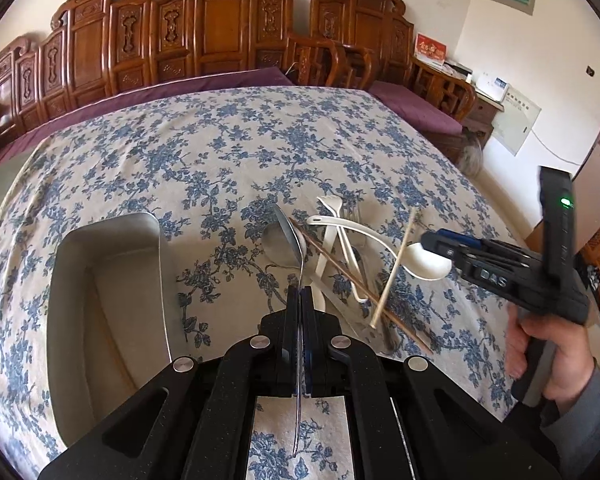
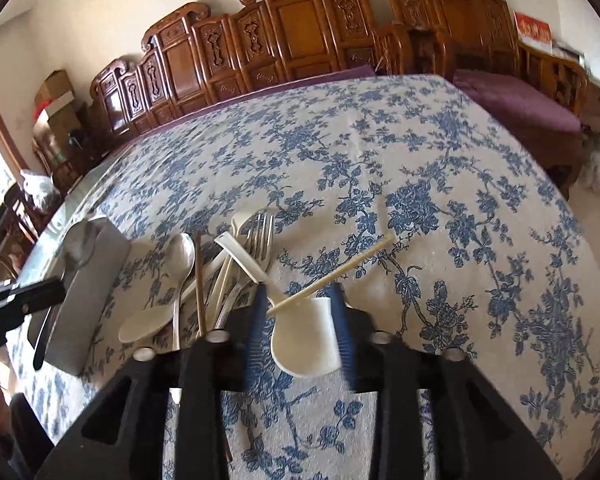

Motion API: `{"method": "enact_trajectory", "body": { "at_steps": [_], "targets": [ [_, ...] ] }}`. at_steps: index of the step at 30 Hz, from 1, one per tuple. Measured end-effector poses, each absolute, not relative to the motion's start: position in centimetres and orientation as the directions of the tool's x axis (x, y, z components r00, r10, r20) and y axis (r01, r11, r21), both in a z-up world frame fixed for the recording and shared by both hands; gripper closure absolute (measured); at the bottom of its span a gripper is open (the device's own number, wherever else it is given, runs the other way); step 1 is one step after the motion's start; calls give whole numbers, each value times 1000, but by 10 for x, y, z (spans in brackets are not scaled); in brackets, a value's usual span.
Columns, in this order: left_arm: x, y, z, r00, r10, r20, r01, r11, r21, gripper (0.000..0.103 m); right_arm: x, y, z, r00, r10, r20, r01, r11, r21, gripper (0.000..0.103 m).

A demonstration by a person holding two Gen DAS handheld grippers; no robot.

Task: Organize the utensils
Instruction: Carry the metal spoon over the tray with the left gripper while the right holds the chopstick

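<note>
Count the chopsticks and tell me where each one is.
2. A pale chopstick lies across the white spoon by the right tongs; a dark brown chopstick lies in the utensil pile beside the metal spoon. More may be hidden under the pile.

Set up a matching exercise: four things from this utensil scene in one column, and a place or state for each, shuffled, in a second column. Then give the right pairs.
1. metal spoon
2. white spoon
3. metal tray
4. pale chopstick

A. lying slantwise across the white spoon
B. empty, on the tablecloth
C. clamped in the shut left gripper
D. bowl between the open fingers of the right gripper

Pairs: 1-C, 2-D, 3-B, 4-A
</note>
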State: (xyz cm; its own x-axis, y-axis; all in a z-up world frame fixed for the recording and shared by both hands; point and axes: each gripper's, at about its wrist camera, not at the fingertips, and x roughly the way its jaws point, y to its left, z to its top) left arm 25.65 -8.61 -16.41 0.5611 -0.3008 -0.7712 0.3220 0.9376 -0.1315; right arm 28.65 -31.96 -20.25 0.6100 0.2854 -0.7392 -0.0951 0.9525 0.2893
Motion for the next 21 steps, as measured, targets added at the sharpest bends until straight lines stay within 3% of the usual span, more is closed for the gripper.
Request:
{"method": "enact_trajectory", "body": {
  "at_steps": [8,14,21],
  "targets": [
    [252,-90,-160,568,-322,-757,339,930,-142,102,289,-287,-210,569,302,-765,-128,951,281,66],
    [250,-88,-159,572,-321,-755,340,930,-138,102,285,-260,-222,536,197,-821,-142,980,142,67],
    [248,-82,-157,578,-319,-751,331,933,-141,102,283,-270,-224,533,121,-838,-90,992,86,91]
  ]
}}
